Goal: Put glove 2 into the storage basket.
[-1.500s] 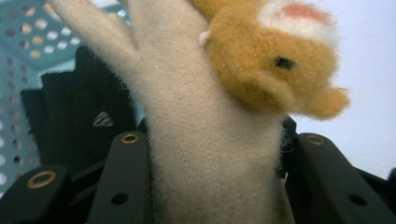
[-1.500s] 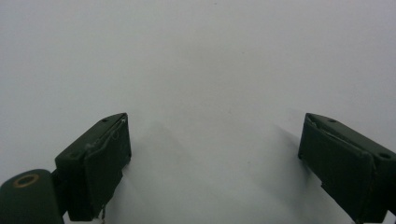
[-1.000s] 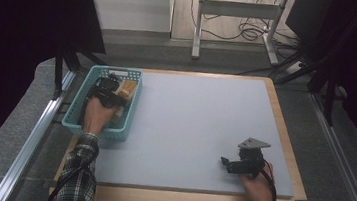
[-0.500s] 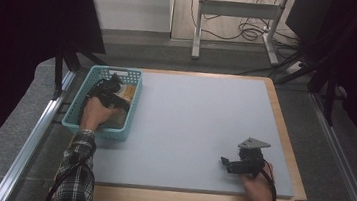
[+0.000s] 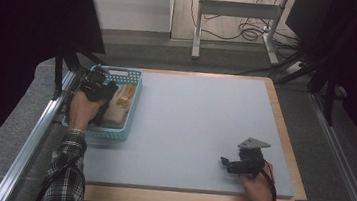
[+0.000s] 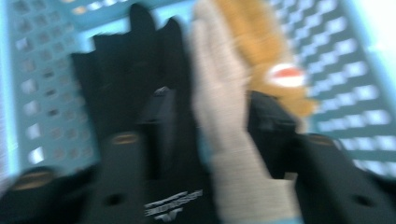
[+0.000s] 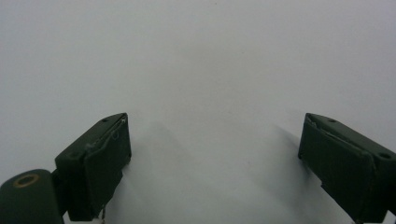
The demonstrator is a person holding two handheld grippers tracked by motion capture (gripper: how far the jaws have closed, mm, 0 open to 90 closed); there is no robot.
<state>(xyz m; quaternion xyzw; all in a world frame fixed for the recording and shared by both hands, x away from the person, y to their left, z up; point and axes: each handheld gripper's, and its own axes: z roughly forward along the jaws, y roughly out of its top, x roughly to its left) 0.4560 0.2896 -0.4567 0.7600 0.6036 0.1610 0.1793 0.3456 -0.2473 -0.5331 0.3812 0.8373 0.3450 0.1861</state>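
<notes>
the pale cream knitted cloth strip (image 6: 224, 140), perhaps a glove or a soft toy's limb, runs up between the left gripper (image 6: 205, 140) jaws, which have just been closing and now pinch it near its lower end. just beyond the jaws and to their right lies a tan plush toy with a red and white patch (image 6: 275, 70); to their left lies a floppy black fabric item (image 6: 126, 74). all of it sits inside the light blue perforated plastic basket (image 5: 128, 125), near the left edge of the grey tabletop (image 5: 199, 123).

this looks like the pick-up step: the cloth is gripped and seemingly about to be lifted out. the next move calls for a straight lift clear of the basket wall without dragging the toy along.

the right gripper (image 7: 215, 154) rests on the bare tabletop well apart, jaws wide apart and holding nothing.

small white print on the left gripper body is too blurred to read.
</notes>
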